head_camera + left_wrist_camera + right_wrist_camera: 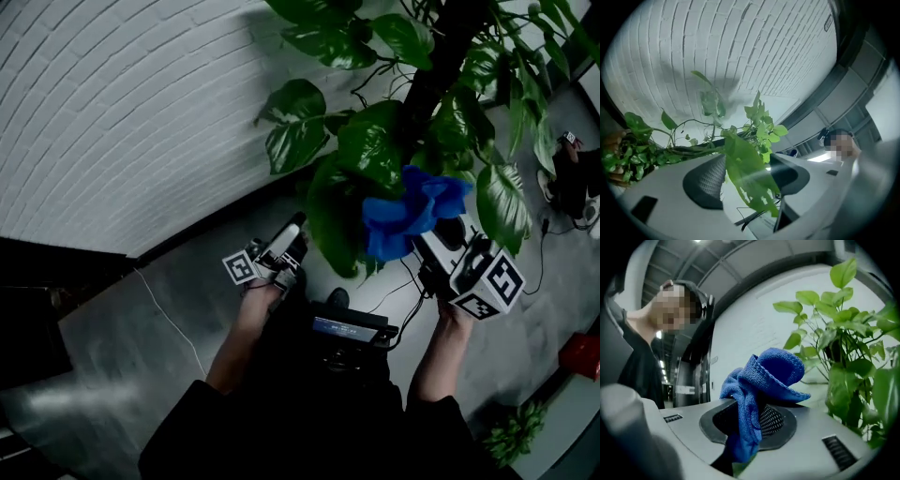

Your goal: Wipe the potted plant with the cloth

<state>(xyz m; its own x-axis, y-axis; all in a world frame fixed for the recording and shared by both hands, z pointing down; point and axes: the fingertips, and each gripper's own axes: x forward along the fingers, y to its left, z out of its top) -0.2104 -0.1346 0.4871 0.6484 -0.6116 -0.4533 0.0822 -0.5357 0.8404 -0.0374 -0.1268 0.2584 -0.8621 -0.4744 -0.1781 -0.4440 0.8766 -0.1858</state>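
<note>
The potted plant (375, 150) rises in front of me, with big green leaves around a dark central pole (441, 56). My right gripper (424, 242) is raised to the foliage and shut on a bunched blue cloth (412, 211), which touches the leaves. In the right gripper view the cloth (764, 376) bulges out of the jaws (754, 423), with plant leaves (843, 357) close on the right. My left gripper (292, 234) is lower left of the plant. In the left gripper view one hanging leaf (745, 168) sits between the parted jaws (747, 174) without being pinched.
A white brick wall (122, 112) runs behind the plant, on its left. A thin cable (169, 319) crosses the grey floor. Another person (567, 178) sits at the far right. A red object (581, 356) and a small plant (516, 431) lie at the lower right.
</note>
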